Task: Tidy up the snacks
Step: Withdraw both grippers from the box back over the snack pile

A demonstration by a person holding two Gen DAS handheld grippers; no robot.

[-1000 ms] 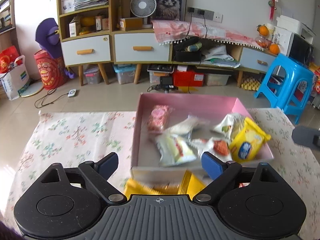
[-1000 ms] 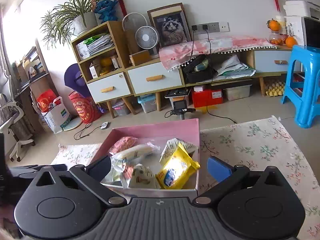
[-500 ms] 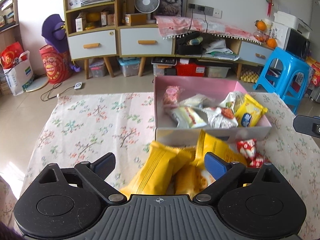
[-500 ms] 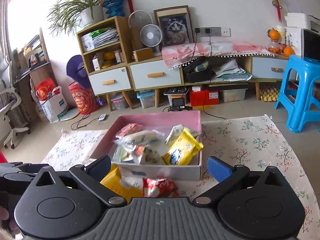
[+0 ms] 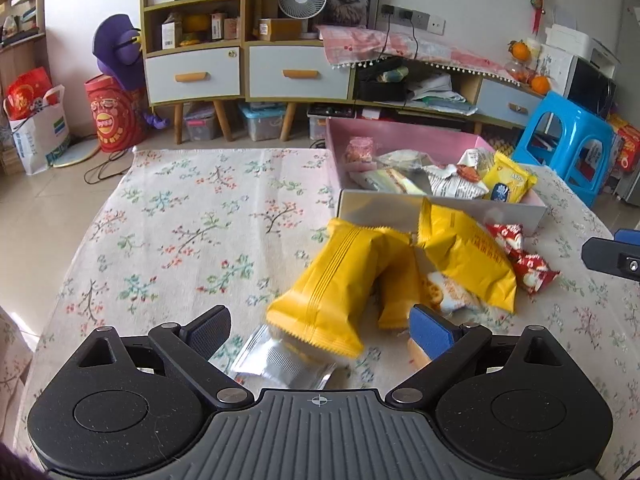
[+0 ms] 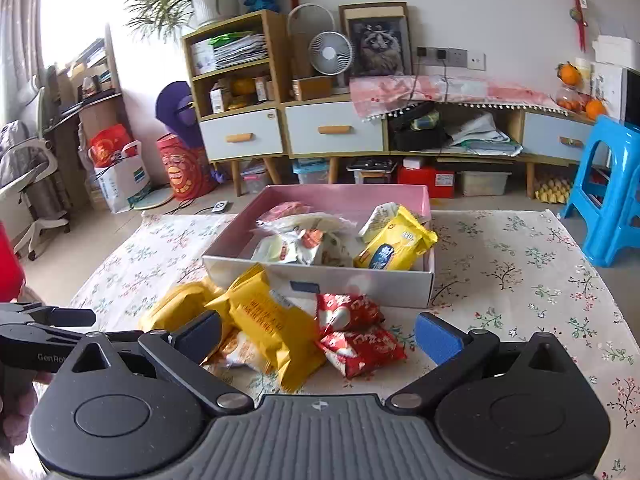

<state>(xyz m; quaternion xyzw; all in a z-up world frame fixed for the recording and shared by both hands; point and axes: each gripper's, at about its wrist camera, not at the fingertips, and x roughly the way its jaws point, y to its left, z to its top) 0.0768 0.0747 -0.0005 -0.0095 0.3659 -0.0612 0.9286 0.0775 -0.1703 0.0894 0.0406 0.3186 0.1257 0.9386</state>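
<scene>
A pink box [image 5: 400, 142] [image 6: 320, 280] on the floral table holds several snack packets. In front of it lies a loose pile: yellow packets [image 5: 340, 284] [image 6: 268, 320], red packets [image 5: 524, 260] [image 6: 360, 344] and a silver packet [image 5: 280, 364]. My left gripper [image 5: 320, 330] is open and empty, just above the near end of the pile. My right gripper [image 6: 318, 330] is open and empty, over the yellow and red packets. The left gripper's tip shows at the left edge of the right wrist view [image 6: 52, 316].
The floral tablecloth [image 5: 180, 220] covers the table; its far edge is behind the box. A blue stool [image 6: 612, 196] stands at the table's right far corner. Cabinets [image 6: 332, 132] and floor clutter line the back wall.
Both grippers have pulled back from the box toward the near side of the table. The loose pile in front of the box has come into view under both of them.
</scene>
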